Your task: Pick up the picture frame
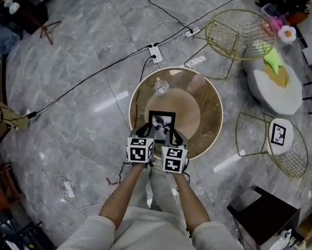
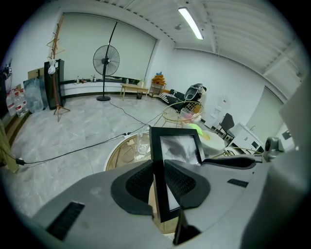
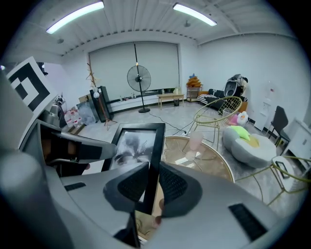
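- Jaws of the left gripper [image 2: 159, 181] are being pressed narrow onto the left bar of the frame [image 2: 178, 147], which is being held upright just ahead of them.
- The frame's right bar is being clamped in the same way by the right gripper [image 3: 152, 184], with its jaws nearly together and only the bar between them.
- In the head view, the frame is being held between the two grippers, the left gripper at its left side and the right gripper at its right.
- The table [image 1: 215, 108] is being seen below and beyond both grippers.
- A glass [image 1: 161, 86] and a pink cup [image 1: 196, 83] are standing on it farther ahead of the jaws, apart from the frame.
- Whether the frame's bottom edge is being held clear of the table cannot be told.
- Step judged in hand: the frame is being gripped from both sides, and the lift is either beginning or under way.
- Next move, as judged: both grippers are to be raised together, level and at the same spacing, so that the frame is not being twisted or allowed to slip.
- The glass and cup ahead are to be avoided.
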### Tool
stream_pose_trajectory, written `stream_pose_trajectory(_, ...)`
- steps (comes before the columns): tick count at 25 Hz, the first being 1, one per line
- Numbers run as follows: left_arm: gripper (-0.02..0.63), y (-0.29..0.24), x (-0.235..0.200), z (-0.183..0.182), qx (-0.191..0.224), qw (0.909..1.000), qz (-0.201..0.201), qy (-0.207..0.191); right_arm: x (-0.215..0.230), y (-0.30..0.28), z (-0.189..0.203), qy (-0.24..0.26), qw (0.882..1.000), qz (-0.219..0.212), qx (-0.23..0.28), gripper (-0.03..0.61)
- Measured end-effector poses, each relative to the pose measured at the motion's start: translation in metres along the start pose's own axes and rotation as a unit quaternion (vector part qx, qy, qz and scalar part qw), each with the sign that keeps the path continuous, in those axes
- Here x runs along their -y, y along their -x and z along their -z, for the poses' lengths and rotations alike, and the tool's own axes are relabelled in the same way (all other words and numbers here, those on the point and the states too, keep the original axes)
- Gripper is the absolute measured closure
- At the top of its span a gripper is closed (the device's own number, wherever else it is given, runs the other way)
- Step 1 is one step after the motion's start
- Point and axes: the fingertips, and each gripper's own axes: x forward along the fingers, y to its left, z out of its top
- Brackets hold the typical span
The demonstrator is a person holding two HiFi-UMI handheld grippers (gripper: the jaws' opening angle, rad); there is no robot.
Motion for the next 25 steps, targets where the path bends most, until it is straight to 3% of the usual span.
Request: stream_pose_trajectory(25, 0.540, 0.075, 0.055, -0.076, 0.050, 0.9978, 0.023, -0.037, 0.010, 0.088, -0.068, 0.014, 0.997, 0.025, 0.069, 0.508)
